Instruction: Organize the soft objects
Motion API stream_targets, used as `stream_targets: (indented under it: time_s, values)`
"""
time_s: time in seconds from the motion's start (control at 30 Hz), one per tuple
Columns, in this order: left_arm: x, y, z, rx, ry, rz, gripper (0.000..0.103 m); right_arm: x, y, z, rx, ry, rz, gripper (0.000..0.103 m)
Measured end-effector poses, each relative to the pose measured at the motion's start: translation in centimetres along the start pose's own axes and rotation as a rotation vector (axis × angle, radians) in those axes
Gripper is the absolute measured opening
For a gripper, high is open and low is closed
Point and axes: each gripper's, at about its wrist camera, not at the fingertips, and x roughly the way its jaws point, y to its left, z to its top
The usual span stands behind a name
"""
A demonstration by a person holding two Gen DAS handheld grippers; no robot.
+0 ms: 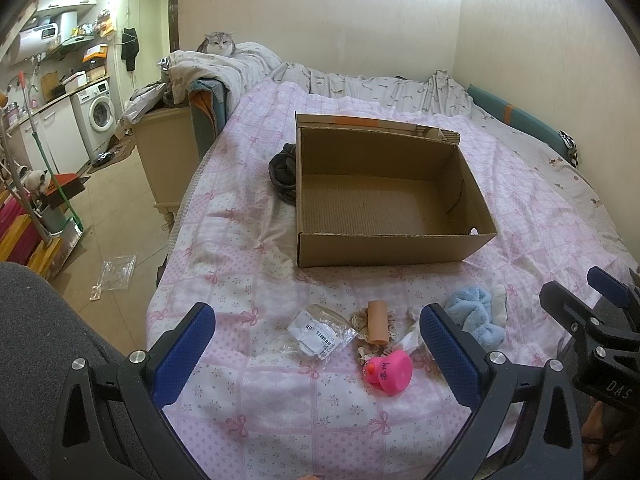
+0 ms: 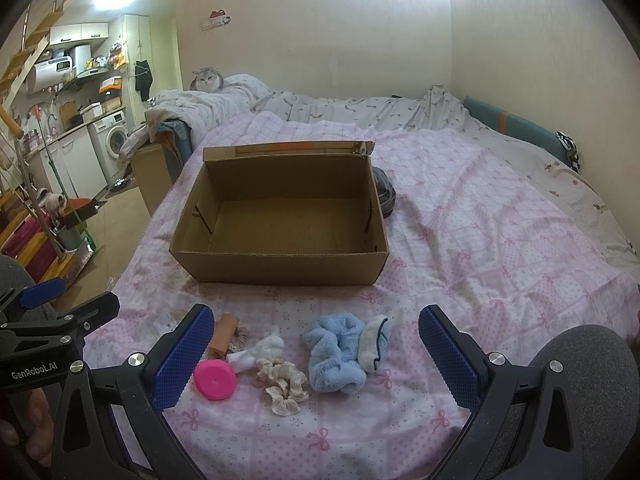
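An open, empty cardboard box (image 1: 384,204) (image 2: 280,216) sits on the pink bedspread. In front of it lie a fluffy blue cloth (image 2: 336,354) (image 1: 476,316), a white sock with dark trim (image 2: 374,342), a beige scrunchie (image 2: 282,384), a small white cloth (image 2: 260,350), a pink duck toy (image 1: 388,368) (image 2: 215,380), a tan tube (image 1: 378,322) (image 2: 224,336) and a clear plastic packet (image 1: 320,330). My left gripper (image 1: 316,328) is open and empty above the packet. My right gripper (image 2: 316,330) is open and empty over the blue cloth.
A dark bundle of cloth (image 1: 284,172) (image 2: 384,196) lies beside the box. A cat (image 1: 218,44) sits on bedding at the far end. The bed's left edge drops to the floor, where a plastic bag (image 1: 114,276) lies. The wall runs along the right.
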Motion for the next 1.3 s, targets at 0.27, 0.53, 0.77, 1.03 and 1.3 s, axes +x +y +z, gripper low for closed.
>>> stream_targets:
  time_s: [0.27, 0.53, 0.77, 1.03, 1.3]
  values:
    - [0.32, 0.13, -0.19, 0.007, -0.002, -0.001, 0.102, 0.03, 0.0, 0.07, -0.001, 0.001, -0.001, 0.103]
    - [0.32, 0.06, -0.21, 0.006, -0.003, -0.001, 0.102, 0.05, 0.05, 0.07, -0.001, 0.002, -0.001, 0.103]
    - [0.31, 0.06, -0.17, 0.006, -0.002, 0.0, 0.102, -0.01, 0.01, 0.09, -0.002, 0.001, -0.001, 0.103]
    - [0.34, 0.04, -0.19, 0.007, -0.001, 0.0, 0.102, 0.06, 0.06, 0.05, -0.003, 0.0, -0.002, 0.103]
    - [0.29, 0.11, -0.29, 0.006, 0.0, 0.001, 0.102, 0.05, 0.08, 0.07, -0.003, 0.0, -0.003, 0.103]
